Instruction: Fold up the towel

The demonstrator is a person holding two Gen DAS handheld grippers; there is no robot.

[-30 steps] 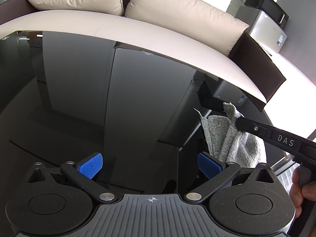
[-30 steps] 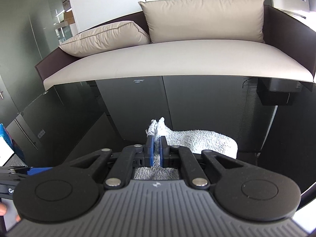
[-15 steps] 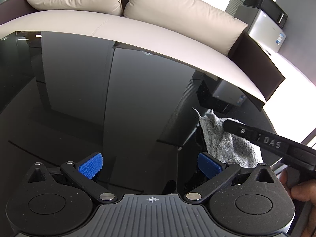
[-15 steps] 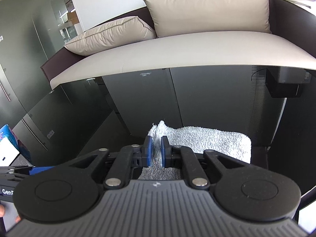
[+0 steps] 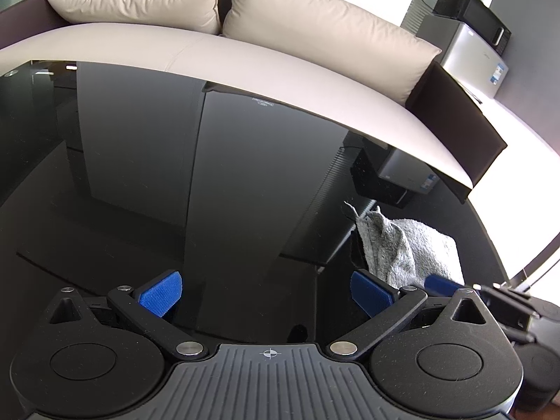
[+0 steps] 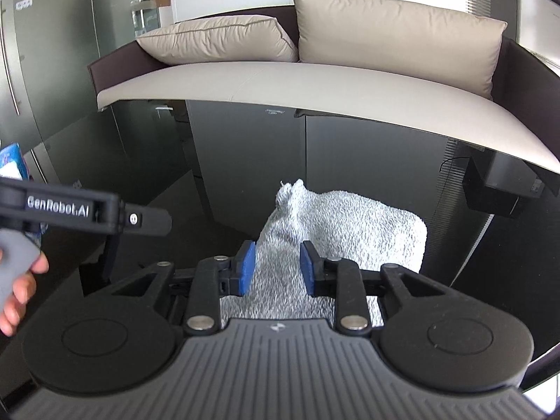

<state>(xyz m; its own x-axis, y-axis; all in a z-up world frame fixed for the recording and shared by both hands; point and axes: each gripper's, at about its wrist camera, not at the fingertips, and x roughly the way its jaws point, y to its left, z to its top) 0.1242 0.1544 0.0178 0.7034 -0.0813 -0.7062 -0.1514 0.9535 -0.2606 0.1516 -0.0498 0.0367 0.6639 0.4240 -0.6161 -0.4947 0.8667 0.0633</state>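
A grey terry towel [image 6: 350, 224] lies folded on the black glass table, with one corner bunched up at its near left. My right gripper [image 6: 276, 267] is open just above the towel's near edge, its blue pads apart on either side of the bunched corner, holding nothing. In the left wrist view the towel [image 5: 406, 248] lies at the right. My left gripper [image 5: 266, 288] is wide open and empty over bare glass, to the left of the towel. The left gripper's body [image 6: 84, 210] shows at the left of the right wrist view.
The black glass table [image 5: 175, 182] is glossy and reflective. A beige sofa with two cushions [image 5: 315, 28] runs along its far edge. A printer [image 5: 469, 38] stands at the far right. A blue and white packet [image 6: 12, 161] sits at the table's left edge.
My right gripper has opened and let go of the towel corner, which now rests bunched on the folded towel. The right gripper drew back toward me. The left gripper stayed open.
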